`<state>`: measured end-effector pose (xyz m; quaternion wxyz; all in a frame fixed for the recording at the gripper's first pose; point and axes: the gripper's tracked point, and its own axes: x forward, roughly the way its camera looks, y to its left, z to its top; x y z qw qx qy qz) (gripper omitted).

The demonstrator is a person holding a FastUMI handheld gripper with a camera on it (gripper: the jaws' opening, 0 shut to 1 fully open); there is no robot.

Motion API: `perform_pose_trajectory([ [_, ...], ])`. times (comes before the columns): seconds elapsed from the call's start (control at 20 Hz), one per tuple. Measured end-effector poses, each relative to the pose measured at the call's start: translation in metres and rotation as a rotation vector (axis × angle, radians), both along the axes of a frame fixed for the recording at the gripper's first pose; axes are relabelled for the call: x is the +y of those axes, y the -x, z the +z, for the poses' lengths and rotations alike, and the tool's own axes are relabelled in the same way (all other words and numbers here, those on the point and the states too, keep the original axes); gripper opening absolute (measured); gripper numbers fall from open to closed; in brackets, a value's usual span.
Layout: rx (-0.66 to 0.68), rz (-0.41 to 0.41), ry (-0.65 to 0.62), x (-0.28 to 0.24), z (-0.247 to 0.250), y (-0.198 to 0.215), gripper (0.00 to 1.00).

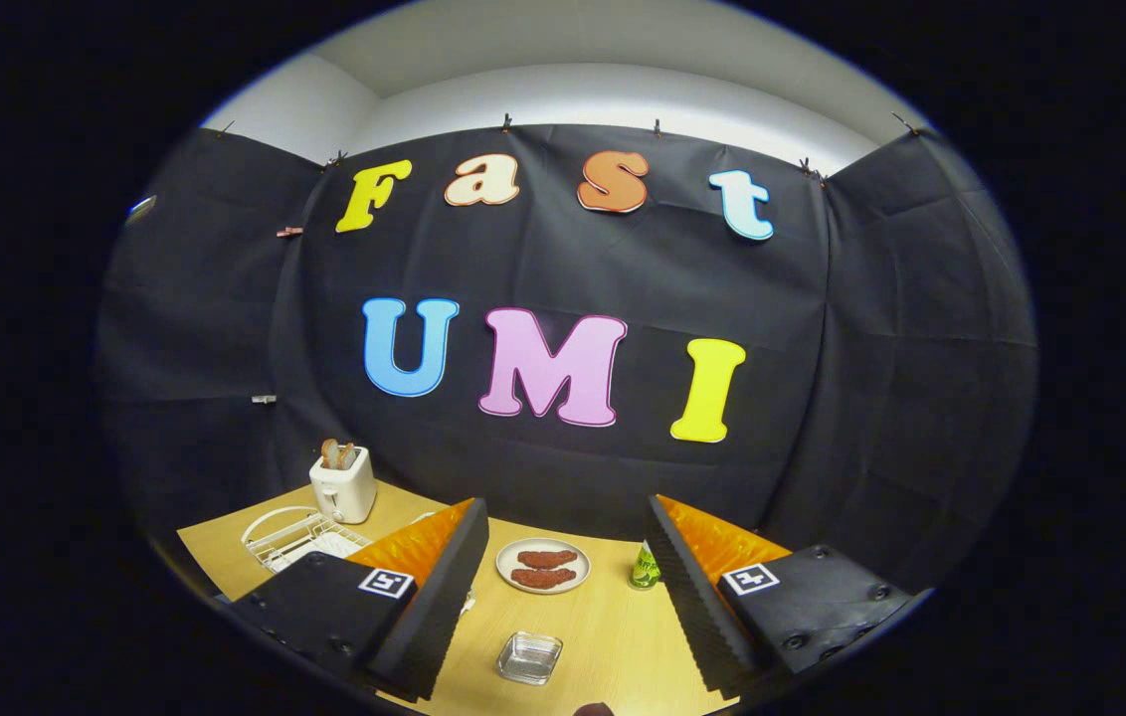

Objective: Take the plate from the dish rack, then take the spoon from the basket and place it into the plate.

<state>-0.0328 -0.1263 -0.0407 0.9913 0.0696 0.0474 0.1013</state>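
White wire dish rack (299, 537) sits beyond the left finger, on the wooden table (613, 636); whether a plate stands in it cannot be told. The gripper (563, 597) has its fingers wide apart, holding nothing. Between them lies a small glass dish (529, 657), and further ahead a plate with two reddish patties (543, 565). A green can (645, 567) stands by the right finger. A toaster (342, 482) stands behind the rack.
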Motion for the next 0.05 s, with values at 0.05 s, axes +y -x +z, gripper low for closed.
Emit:
perform_pose_trajectory([
  [0.05,0.002,0.000,-0.003,-0.0004,-0.0004,-0.0004,0.96],
])
